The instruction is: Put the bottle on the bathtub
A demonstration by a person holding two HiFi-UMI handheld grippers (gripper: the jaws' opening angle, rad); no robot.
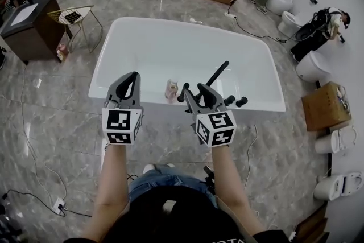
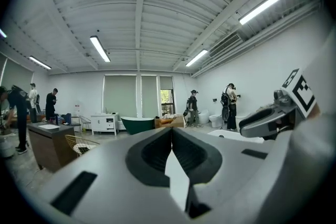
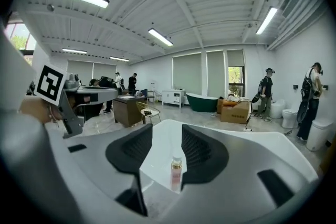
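Here: upright pink bottle (image 3: pixel 176 176), gold collar, pale cap.

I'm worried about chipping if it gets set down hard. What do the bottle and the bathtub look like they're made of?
Bottle: pale pink body that looks translucent, with a gold-looking collar and a light cap. It could be glass or clear plastic; the look doesn't settle which.
Bathtub: smooth, uniform white with a soft gloss. Probably acrylic or an enamelled surface, hard either way.

Wears black top (image 1: pixel 170 223) and blue jeans (image 1: pixel 162 177); carries grey left gripper (image 1: pixel 134 74) and right gripper (image 1: pixel 192 89), with black-and-white marker cubes (image 1: pixel 121 126).
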